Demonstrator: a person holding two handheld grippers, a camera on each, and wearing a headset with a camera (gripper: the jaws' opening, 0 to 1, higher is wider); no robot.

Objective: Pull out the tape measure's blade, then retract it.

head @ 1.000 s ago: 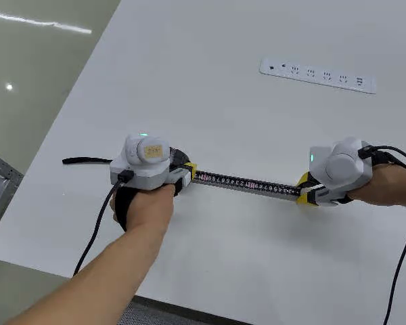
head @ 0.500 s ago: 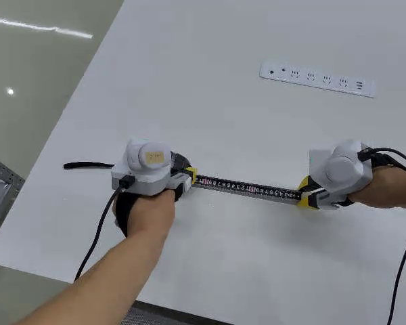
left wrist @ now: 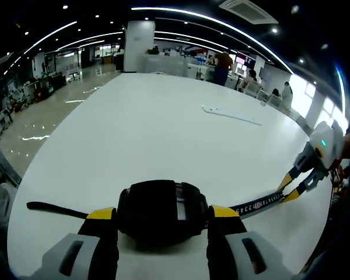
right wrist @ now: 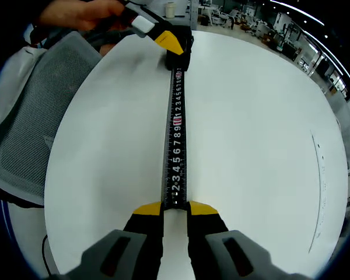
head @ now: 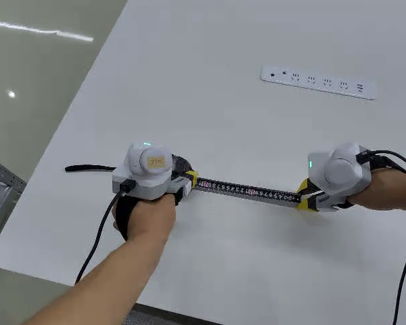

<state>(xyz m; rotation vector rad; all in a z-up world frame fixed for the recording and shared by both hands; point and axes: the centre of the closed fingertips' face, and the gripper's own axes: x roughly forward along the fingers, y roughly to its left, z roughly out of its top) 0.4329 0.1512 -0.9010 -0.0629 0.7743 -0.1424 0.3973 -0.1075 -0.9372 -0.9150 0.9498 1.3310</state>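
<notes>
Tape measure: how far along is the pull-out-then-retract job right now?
Done: the blade is pulled out across the table. In hand: the left gripper clamps the case, and the right gripper pinches the blade's end. Left: letting the blade retract.

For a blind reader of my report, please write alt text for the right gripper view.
The right claw, yellow-tipped, is shut on the end of a black tape measure blade, which runs straight over the white table to its case, held by the left claw.
</notes>
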